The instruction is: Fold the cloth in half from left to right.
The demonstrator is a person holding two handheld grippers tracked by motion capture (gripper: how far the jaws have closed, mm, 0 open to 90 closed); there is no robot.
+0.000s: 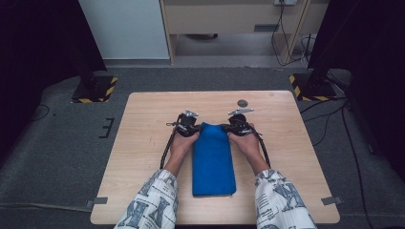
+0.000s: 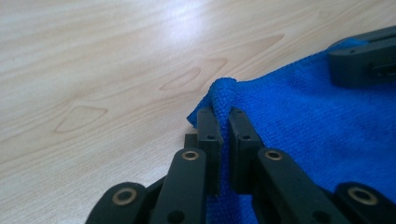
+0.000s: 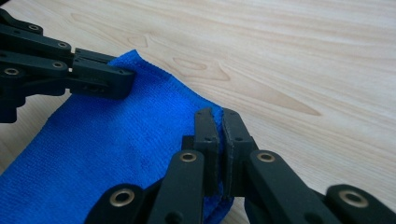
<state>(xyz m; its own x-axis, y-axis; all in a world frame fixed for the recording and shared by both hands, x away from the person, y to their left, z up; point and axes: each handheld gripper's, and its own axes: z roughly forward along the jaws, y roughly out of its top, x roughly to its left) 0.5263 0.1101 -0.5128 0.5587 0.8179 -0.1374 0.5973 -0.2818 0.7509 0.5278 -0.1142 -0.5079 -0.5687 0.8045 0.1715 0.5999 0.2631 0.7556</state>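
A folded blue cloth (image 1: 213,160) lies lengthwise on the wooden table (image 1: 143,143), a long narrow strip running from near the person's edge toward the middle. Its far end sits between the two grippers, each at one far corner. The left gripper (image 1: 190,125) is clenched on the far left corner of the cloth: in the left gripper view its jaws pinch a small raised fold of the blue cloth (image 2: 299,121), the hem bunched just beyond the tips (image 2: 223,122), with the rest of the cloth spreading to the right of the jaws. The right gripper (image 1: 235,125) grasps the far right corner the same way; in the right gripper view its jaws (image 3: 217,123) are pressed together on the hemmed edge of the cloth (image 3: 107,154), which stretches away to their left toward the left gripper (image 3: 100,77). A small dark round mark (image 1: 242,103) lies on the table beyond the cloth, apart from it.
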